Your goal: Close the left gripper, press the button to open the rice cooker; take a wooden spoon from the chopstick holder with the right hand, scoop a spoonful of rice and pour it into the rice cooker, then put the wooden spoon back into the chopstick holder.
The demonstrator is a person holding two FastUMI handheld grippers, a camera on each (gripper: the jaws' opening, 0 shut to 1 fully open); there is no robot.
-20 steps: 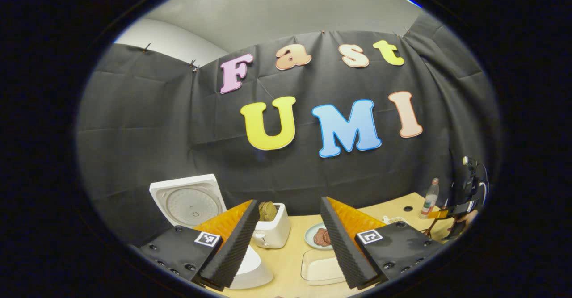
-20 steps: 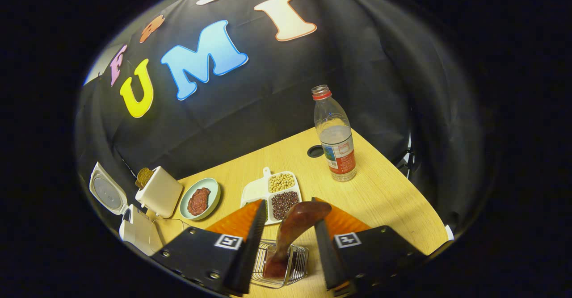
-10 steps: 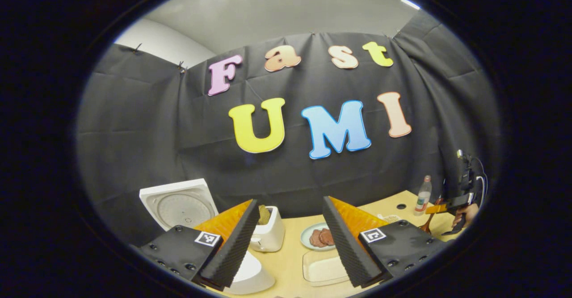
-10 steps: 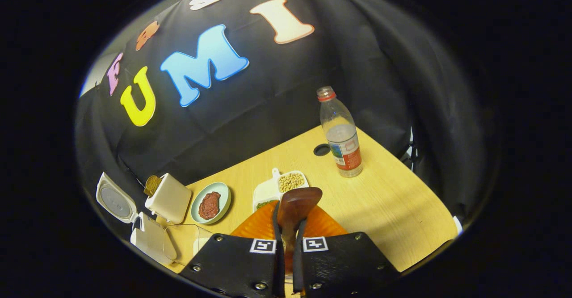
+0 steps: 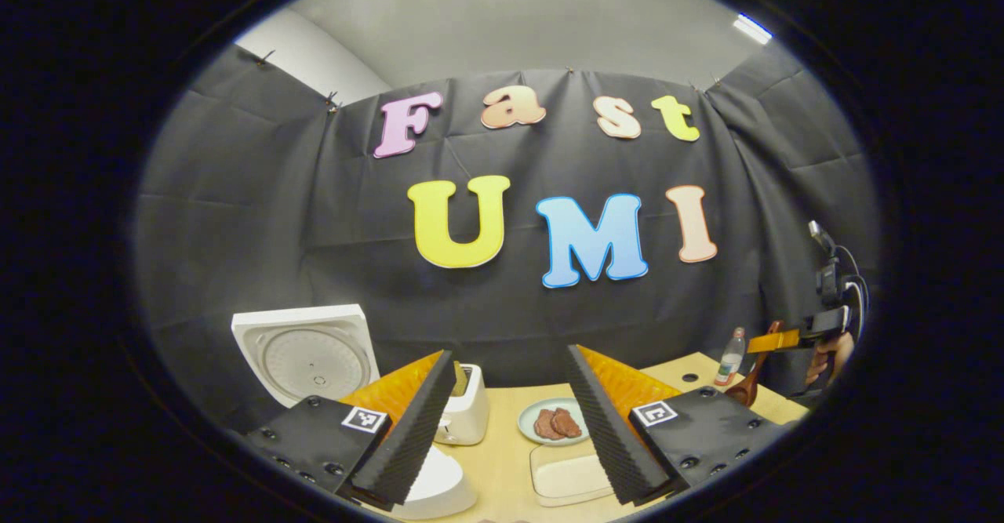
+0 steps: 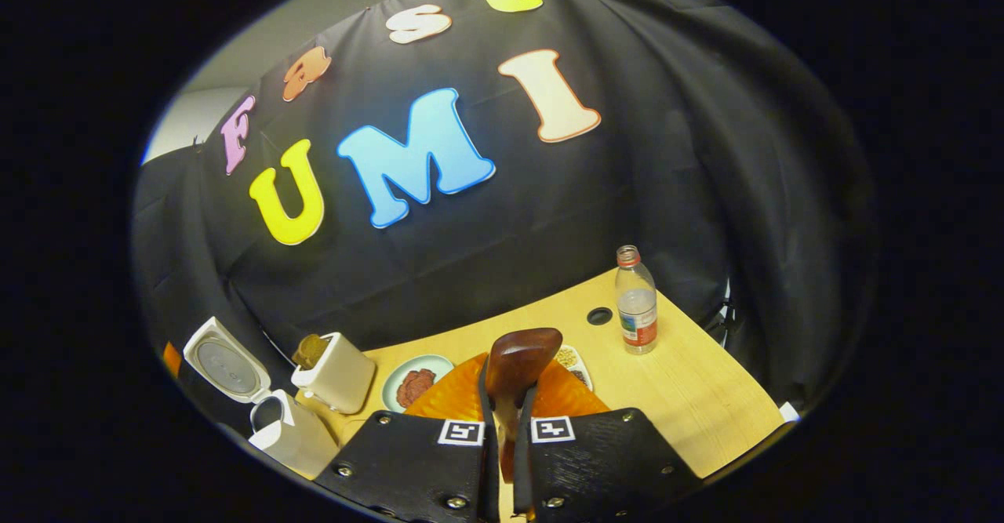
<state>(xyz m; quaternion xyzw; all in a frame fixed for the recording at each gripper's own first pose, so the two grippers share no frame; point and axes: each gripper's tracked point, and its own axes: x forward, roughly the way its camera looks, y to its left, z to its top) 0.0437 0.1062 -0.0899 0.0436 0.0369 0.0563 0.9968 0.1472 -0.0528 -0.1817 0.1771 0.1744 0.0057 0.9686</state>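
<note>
Wooden spoon: pinched between my right gripper fingers, above the table's near edge. Rice cooker: lid open. Left gripper: fingers spread. Outstanding: scoop, pour, return.

Toaster beside plate of meat; water bottle upright near table hole

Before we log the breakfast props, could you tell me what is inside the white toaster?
A brown slice of toast stands in the white toaster, its top sticking out above the slot. The lower part of the slice is covered by the toaster's walls.
</note>
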